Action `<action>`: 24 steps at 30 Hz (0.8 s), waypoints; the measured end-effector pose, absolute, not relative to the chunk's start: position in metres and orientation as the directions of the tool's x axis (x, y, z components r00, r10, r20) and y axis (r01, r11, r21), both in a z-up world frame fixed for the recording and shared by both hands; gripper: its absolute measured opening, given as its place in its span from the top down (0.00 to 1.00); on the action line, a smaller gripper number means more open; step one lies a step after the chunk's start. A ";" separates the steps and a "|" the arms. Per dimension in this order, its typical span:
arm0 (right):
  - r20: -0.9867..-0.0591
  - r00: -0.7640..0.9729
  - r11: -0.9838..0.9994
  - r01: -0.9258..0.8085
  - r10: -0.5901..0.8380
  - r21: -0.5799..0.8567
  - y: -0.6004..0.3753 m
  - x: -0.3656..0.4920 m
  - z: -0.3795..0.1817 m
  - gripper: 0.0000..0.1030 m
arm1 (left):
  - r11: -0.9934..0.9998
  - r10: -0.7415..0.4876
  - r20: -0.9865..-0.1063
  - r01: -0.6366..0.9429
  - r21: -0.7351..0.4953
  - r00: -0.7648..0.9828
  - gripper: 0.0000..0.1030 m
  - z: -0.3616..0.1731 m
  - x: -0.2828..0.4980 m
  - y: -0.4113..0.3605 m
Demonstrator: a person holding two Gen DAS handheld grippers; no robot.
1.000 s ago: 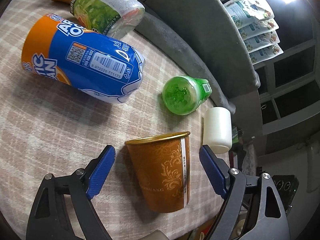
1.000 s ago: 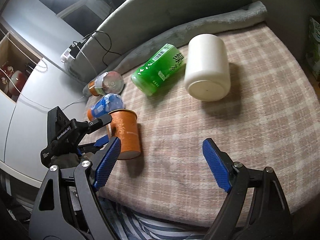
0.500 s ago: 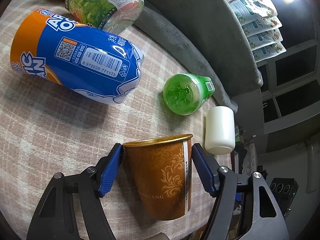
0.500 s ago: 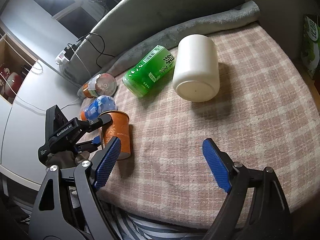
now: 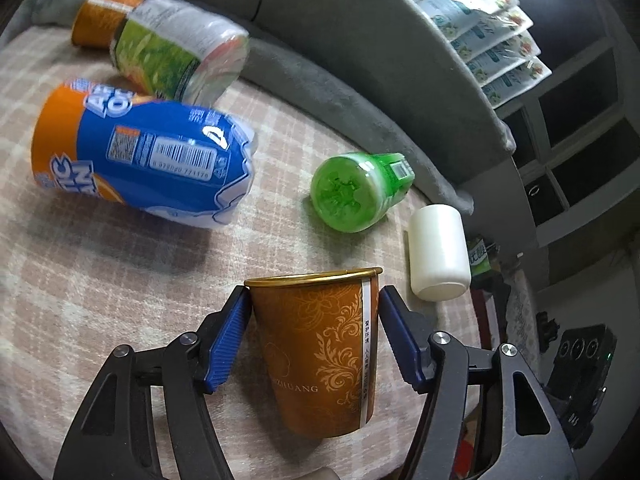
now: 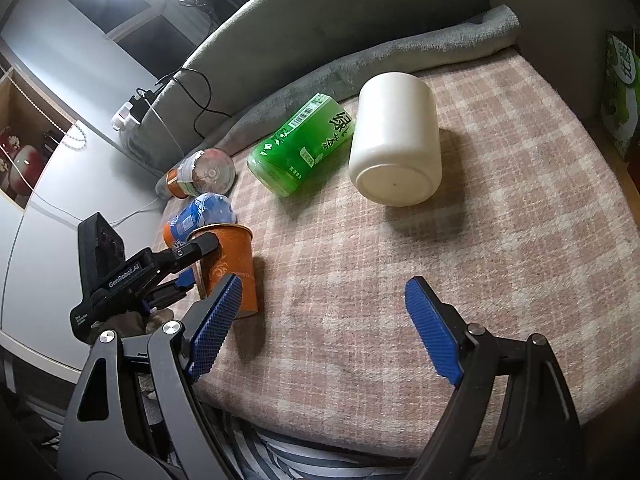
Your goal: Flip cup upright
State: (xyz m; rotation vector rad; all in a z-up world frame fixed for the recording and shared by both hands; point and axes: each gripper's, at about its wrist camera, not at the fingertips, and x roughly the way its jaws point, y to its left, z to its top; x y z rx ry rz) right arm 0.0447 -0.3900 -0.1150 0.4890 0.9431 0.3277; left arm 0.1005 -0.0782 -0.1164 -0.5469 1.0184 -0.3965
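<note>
An orange paper cup [image 5: 324,344] with gold ornaments and a gold rim stands upright on the plaid cloth, rim up. My left gripper [image 5: 314,332] is shut on the cup, its blue pads pressed on both sides below the rim. The cup also shows in the right wrist view [image 6: 234,264], at the cloth's left edge, with the left gripper [image 6: 188,276] around it. My right gripper [image 6: 320,328] is open and empty above the cloth's front edge, to the right of the cup.
A white cup [image 6: 396,152] lies on its side at mid-back, next to a lying green bottle [image 6: 300,148]. A blue-orange bottle [image 5: 140,160] and a clear bottle [image 5: 172,48] lie at the left. A grey towel [image 6: 400,56] and sofa back border the cloth [image 6: 460,260].
My left gripper has closed from wide open onto the orange cup. The right gripper has stayed open and drifted slightly.
</note>
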 end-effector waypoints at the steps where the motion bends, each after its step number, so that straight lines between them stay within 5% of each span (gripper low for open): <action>1: -0.688 0.551 0.844 -0.057 0.472 0.533 -0.390 0.044 -0.115 0.16 | 0.806 -0.543 -0.687 0.070 -0.588 0.483 0.37 -0.114 0.099 -0.079; 17: -0.685 0.548 0.836 -0.051 0.481 0.546 -0.389 0.044 -0.116 0.16 | 0.930 -0.367 -0.596 0.269 -0.250 0.714 0.37 -0.095 0.090 -0.105; 24: -0.686 0.546 0.836 -0.050 0.481 0.547 -0.388 0.044 -0.116 0.16 | 0.936 -0.351 -0.589 0.290 -0.200 0.728 0.37 -0.098 0.081 -0.110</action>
